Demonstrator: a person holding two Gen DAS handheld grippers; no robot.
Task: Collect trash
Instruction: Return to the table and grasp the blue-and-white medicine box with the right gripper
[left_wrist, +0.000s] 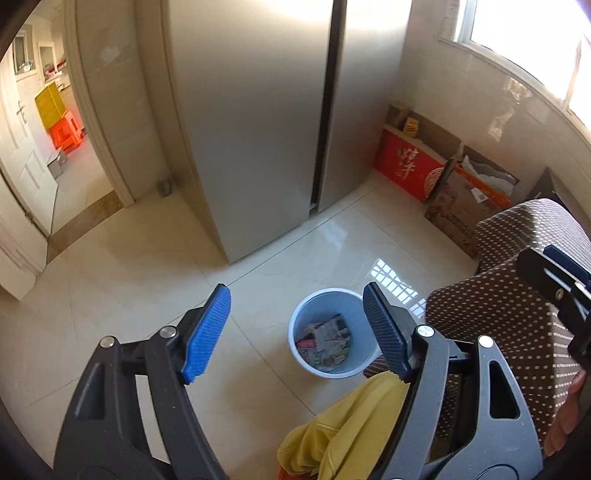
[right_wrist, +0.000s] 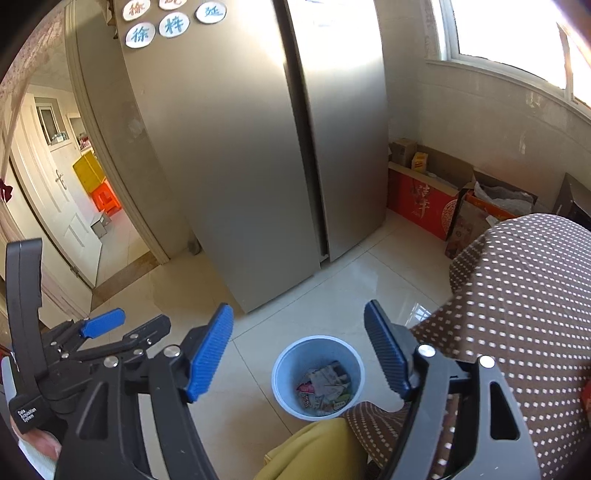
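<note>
A light blue trash bin (left_wrist: 332, 295) stands on the tiled floor and holds several crumpled wrappers and papers (left_wrist: 327, 341). My left gripper (left_wrist: 297, 332) hangs above it, open and empty, blue pads wide apart. My right gripper (right_wrist: 299, 352) is also open and empty above the same bin (right_wrist: 317, 345), with the trash (right_wrist: 325, 387) visible inside. The left gripper's fingers (right_wrist: 103, 323) show at the left edge of the right wrist view. Part of the right gripper (left_wrist: 561, 288) shows at the right edge of the left wrist view.
A tall silver fridge (left_wrist: 258, 110) stands behind the bin. A chair with brown dotted fabric (left_wrist: 509, 302) and a yellow cloth (left_wrist: 343, 428) is at the right. Cardboard and red boxes (left_wrist: 410, 166) line the wall under the window. An open doorway (left_wrist: 66, 155) is at the left.
</note>
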